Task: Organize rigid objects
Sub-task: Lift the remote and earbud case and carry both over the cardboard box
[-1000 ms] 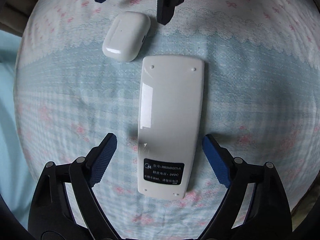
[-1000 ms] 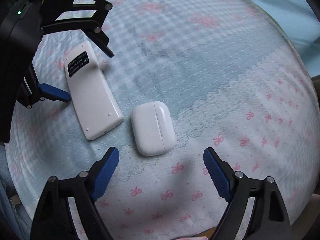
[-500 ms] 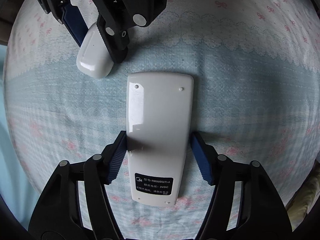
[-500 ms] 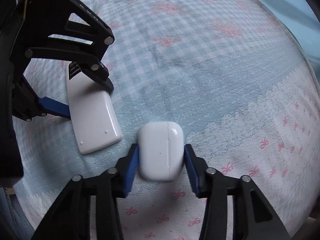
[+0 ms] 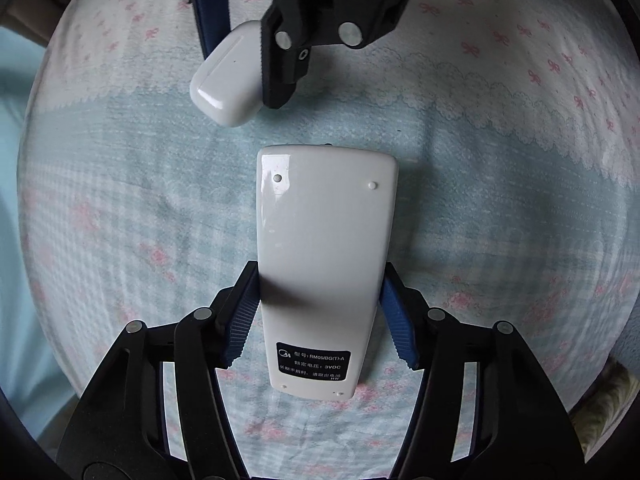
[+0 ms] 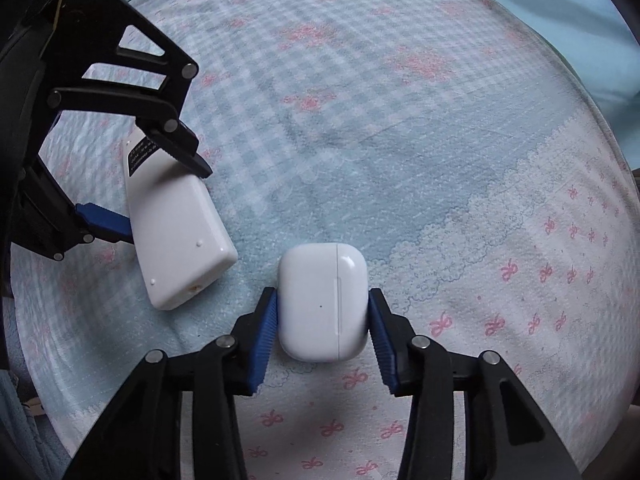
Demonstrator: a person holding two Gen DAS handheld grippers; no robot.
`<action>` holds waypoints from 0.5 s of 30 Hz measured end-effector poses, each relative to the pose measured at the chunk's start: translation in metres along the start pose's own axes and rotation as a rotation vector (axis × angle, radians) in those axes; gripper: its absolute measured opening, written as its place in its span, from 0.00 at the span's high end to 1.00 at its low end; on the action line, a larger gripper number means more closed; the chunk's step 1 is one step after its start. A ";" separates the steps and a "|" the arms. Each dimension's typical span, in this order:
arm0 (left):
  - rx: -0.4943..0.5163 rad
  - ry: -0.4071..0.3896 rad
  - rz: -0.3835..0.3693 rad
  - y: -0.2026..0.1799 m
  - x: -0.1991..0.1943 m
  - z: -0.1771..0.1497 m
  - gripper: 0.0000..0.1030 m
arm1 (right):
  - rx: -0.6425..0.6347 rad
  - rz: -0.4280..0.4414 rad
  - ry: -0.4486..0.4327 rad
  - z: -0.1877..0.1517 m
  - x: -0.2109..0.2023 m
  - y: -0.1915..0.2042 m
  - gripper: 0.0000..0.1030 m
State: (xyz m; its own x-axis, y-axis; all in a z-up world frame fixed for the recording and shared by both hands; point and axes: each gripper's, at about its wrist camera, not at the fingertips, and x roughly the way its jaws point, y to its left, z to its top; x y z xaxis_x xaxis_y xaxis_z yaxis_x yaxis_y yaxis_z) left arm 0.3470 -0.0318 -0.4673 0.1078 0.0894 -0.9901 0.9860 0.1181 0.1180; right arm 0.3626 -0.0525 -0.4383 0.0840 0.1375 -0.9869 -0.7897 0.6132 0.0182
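left gripper clamped on the white remote, label side up, fingers pressing both long edges. right gripper pinching the white earbud case. both lifted just above the checked bed sheet, near each other.

A black label sits low on the back of the white remote, lower centre of the left wrist view. In white print it reads "RM05/BG(T)-A" and "3VDC" beside Chinese characters, with a small "HW". In the right wrist view, at left, the same label is too small to read.
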 end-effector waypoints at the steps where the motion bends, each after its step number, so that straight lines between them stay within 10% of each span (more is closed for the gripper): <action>1: -0.017 -0.004 -0.003 0.004 -0.004 -0.002 0.47 | 0.011 -0.002 -0.005 0.002 -0.005 -0.002 0.60; 15: -0.291 -0.087 -0.070 0.063 -0.058 -0.033 0.47 | 0.154 -0.019 -0.059 -0.015 -0.049 -0.019 0.60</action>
State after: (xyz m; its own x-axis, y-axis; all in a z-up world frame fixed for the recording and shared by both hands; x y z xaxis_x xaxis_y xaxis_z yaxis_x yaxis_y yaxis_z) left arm 0.3990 0.0033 -0.4001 0.0642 -0.0122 -0.9979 0.9147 0.4006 0.0539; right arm 0.3644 -0.0823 -0.3931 0.1366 0.1673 -0.9764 -0.6855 0.7275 0.0288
